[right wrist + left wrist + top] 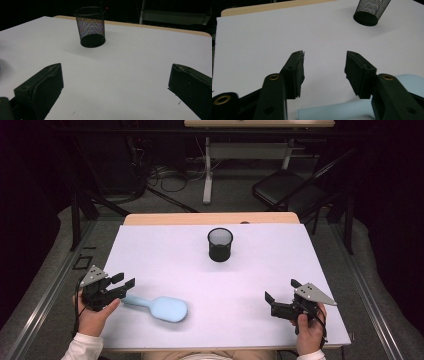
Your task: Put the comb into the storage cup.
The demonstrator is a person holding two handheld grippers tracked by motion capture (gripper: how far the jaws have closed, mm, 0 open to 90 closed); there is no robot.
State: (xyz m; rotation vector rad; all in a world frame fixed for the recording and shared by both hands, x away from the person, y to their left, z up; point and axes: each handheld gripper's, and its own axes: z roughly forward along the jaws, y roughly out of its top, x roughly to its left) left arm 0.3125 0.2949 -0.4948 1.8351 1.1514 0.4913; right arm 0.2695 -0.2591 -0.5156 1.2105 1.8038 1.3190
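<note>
White table point(210, 285), left gripper point(123, 285) jaws part-open over blue brush point(160, 307), right gripper point(280, 295) jaws wide, empty

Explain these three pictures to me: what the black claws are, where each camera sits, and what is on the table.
A person holds a hand-operated gripper in each hand; the claws are its jaws. The high view looks down from above: left gripper, right gripper. The other two cameras ride on the grippers and look along their jaws. On the white table stand a black mesh cup and a light blue brush, lying flat. The left jaws stand apart over the brush handle without pressing it; the right jaws are open and hold nothing.
</note>
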